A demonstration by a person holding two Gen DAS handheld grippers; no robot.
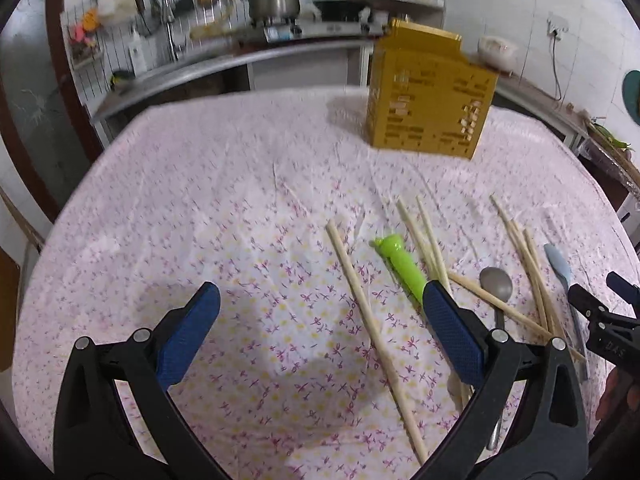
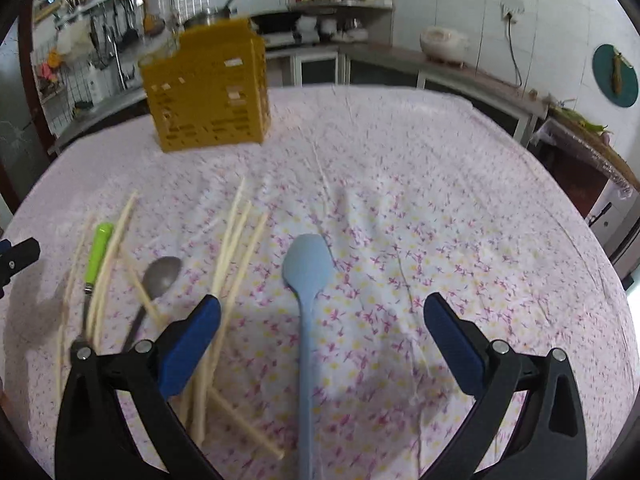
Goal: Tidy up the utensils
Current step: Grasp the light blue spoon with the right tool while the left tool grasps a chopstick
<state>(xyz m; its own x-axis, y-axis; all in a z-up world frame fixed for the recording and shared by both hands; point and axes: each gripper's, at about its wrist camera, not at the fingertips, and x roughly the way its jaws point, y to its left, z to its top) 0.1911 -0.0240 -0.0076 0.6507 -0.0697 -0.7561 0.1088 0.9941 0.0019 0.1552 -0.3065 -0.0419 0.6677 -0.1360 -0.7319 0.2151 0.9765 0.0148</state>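
I see a thin floral cloth (image 2: 400, 184), matt and creased, over the table; the chopsticks (image 2: 236, 248) look like bare pale wood; the spoon (image 2: 160, 276) is dull grey metal; the spatula (image 2: 308, 280) is smooth matt blue — silicone or plastic, I can't tell; the yellow holder (image 2: 208, 88) is perforated plastic; my pads (image 1: 188, 332) are textured blue on black plastic.

Left gripper (image 1: 320, 300) and right gripper (image 2: 322, 312) both spread wide, apparently holding nothing.
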